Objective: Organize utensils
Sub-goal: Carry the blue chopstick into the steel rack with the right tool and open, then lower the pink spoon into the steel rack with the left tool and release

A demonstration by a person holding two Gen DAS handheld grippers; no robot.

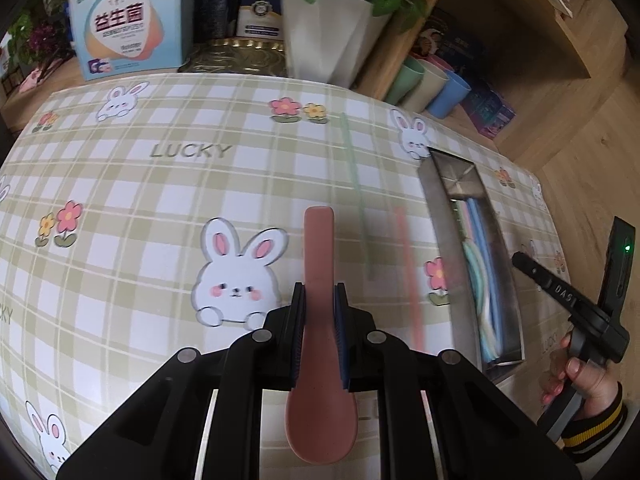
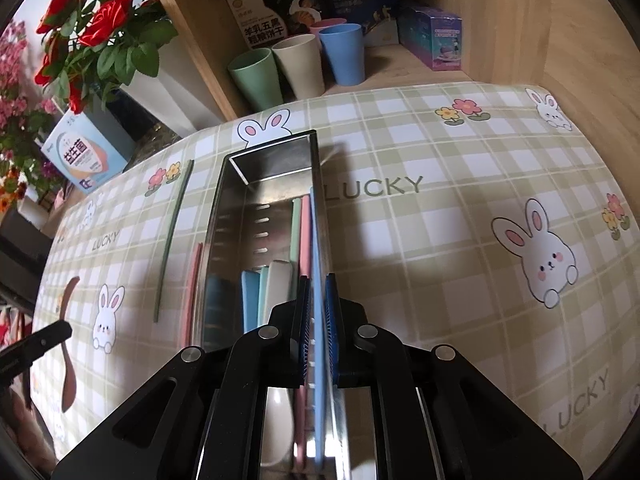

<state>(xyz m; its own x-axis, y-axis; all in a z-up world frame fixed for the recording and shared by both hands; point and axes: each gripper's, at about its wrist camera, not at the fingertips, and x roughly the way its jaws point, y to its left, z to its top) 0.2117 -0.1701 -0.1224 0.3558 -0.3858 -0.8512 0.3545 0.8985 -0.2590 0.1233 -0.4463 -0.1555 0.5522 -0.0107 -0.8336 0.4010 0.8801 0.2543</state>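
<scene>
My left gripper (image 1: 319,292) is shut on a pink spoon (image 1: 318,248), handle pointing forward, held above the checked tablecloth (image 1: 160,200). A green chopstick (image 1: 354,184) and a pink chopstick (image 1: 408,276) lie on the cloth to its right. A steel utensil tray (image 1: 448,232) further right holds several pastel utensils. My right gripper (image 2: 318,284) is shut on a blue chopstick (image 2: 317,240) over the tray's right side (image 2: 224,216). The tray holds spoons and chopsticks. The green chopstick (image 2: 172,240) and pink chopstick (image 2: 191,288) lie left of the tray, and the pink spoon (image 2: 69,344) shows at far left.
A white vase with red flowers (image 1: 332,36) and a blue box (image 1: 124,24) stand at the table's back edge. Green, beige and blue cups (image 2: 300,60) and boxes sit in a wooden shelf behind the tray. The right gripper shows in the left view (image 1: 580,304).
</scene>
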